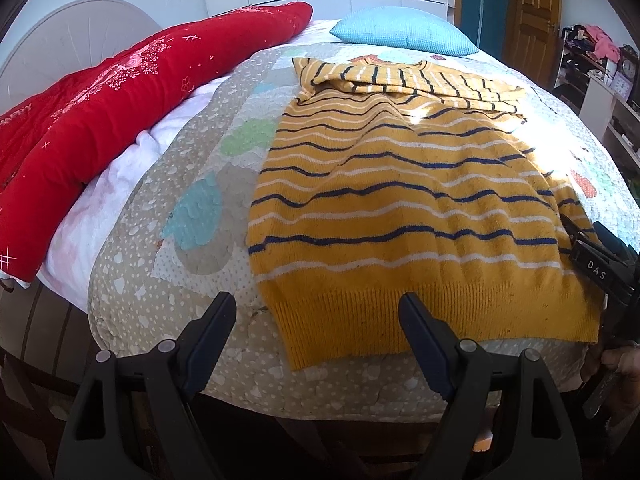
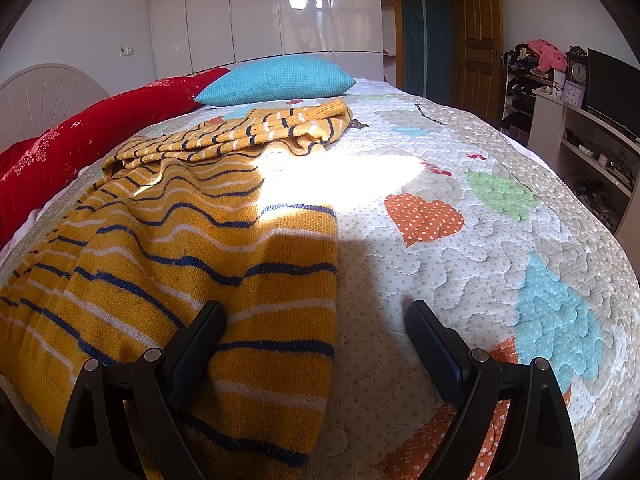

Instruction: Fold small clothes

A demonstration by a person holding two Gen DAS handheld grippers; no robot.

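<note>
A yellow sweater with navy and white stripes (image 1: 404, 208) lies flat on the quilted bed (image 1: 192, 184), its sleeves folded across the chest at the far end. My left gripper (image 1: 318, 312) is open and empty, hovering just before the sweater's ribbed hem near its left corner. My right gripper (image 2: 316, 320) is open, low over the sweater's (image 2: 208, 240) right edge near the hem; its left finger is over the knit, its right finger over the quilt (image 2: 460, 208). The right gripper also shows at the right edge of the left wrist view (image 1: 600, 264).
A red blanket (image 1: 100, 96) lies along the bed's left side by a white headboard (image 1: 60, 36). A blue pillow (image 2: 276, 80) sits beyond the sweater. White wardrobes (image 2: 264, 12), a wooden door (image 2: 480, 40) and shelves with clocks (image 2: 576, 76) stand behind and right.
</note>
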